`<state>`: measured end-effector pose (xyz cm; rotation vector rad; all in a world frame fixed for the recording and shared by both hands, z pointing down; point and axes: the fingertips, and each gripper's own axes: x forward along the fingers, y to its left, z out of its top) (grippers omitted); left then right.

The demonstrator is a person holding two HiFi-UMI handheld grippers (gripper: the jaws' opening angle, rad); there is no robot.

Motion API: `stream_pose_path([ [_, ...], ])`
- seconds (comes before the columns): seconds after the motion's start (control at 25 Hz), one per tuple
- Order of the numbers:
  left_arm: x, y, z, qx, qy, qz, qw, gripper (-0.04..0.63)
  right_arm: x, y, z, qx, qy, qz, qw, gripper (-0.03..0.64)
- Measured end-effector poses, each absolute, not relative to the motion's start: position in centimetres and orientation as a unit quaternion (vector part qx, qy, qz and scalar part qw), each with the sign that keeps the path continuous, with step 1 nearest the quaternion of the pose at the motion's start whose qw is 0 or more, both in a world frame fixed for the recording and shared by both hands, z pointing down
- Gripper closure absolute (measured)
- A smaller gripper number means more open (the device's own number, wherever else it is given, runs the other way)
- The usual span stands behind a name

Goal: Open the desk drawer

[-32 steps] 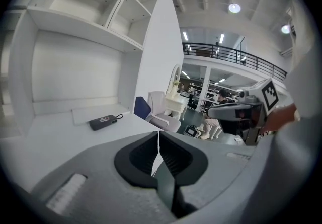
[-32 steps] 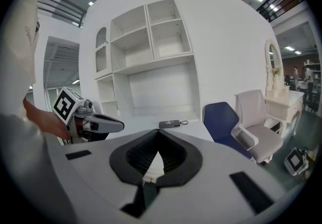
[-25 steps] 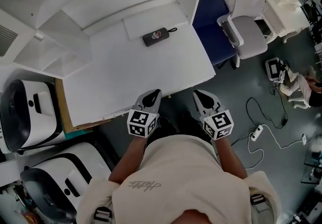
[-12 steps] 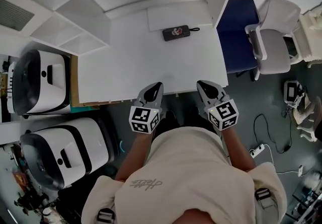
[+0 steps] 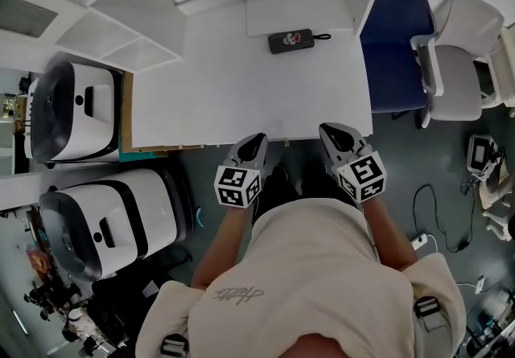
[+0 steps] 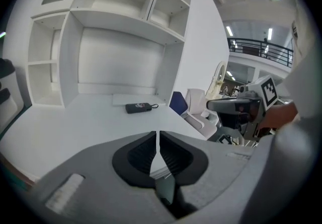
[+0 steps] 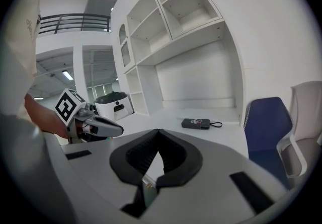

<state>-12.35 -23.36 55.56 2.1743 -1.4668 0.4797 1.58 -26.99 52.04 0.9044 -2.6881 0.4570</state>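
The white desk [image 5: 241, 91] fills the upper middle of the head view, and its front edge runs just ahead of both grippers. No drawer front shows in any view; it is hidden below the desktop. My left gripper [image 5: 257, 137] [image 6: 157, 132] is shut and empty, its tip over the desk's front edge. To its right, my right gripper [image 5: 326, 129] [image 7: 158, 131] is also shut on nothing at the same edge. A black power bank [image 5: 291, 41] [image 6: 138, 108] [image 7: 195, 124] lies at the back of the desk.
Open white shelves [image 5: 105, 18] rise behind the desk. Two white machines [image 5: 72, 111] [image 5: 105, 224] stand at the left of it. A blue chair [image 5: 394, 43] and a grey chair [image 5: 463, 67] are at the right. Cables [image 5: 438, 220] lie on the dark floor.
The head view has swung, so the desk now lies squarer in the picture. Both grippers stay shut by the desk's front edge and have sunk a little.
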Motion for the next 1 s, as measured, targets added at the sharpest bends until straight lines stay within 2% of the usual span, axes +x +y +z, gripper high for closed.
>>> stream_pose_path([
  [0.16, -11.5, -21.8, 59.2, 0.783, -0.523, 0.193, 0.276, 0.573, 2.8, -26.4, 53.2, 0.313, -0.925, 0.163, 0.14, 0.614],
  [0.2, -11.1, -21.5, 60.0, 0.783, -0.518, 0.198, 0.282, 0.556, 3.2, -26.2, 53.6, 0.315, -0.924, 0.165, 0.141, 0.614],
  [0.24, -10.7, -21.2, 60.8, 0.782, -0.513, 0.205, 0.287, 0.51, 3.6, -25.9, 53.9, 0.317, -0.923, 0.168, 0.143, 0.614],
  [0.32, -9.9, -20.9, 62.3, 0.783, -0.504, 0.22, 0.291, 0.483, 4.3, -25.4, 54.6, 0.321, -0.92, 0.174, 0.145, 0.615],
  [0.64, -7.9, -19.6, 68.5, 0.774, -0.466, 0.269, 0.334, 0.474, 6.1, -24.1, 55.7, 0.343, -0.908, 0.196, 0.136, 0.615],
  [1.0, -8.1, -19.8, 76.0, 0.735, -0.451, 0.287, 0.418, 0.472, 8.8, -23.9, 56.9, 0.372, -0.892, 0.207, 0.152, 0.614],
])
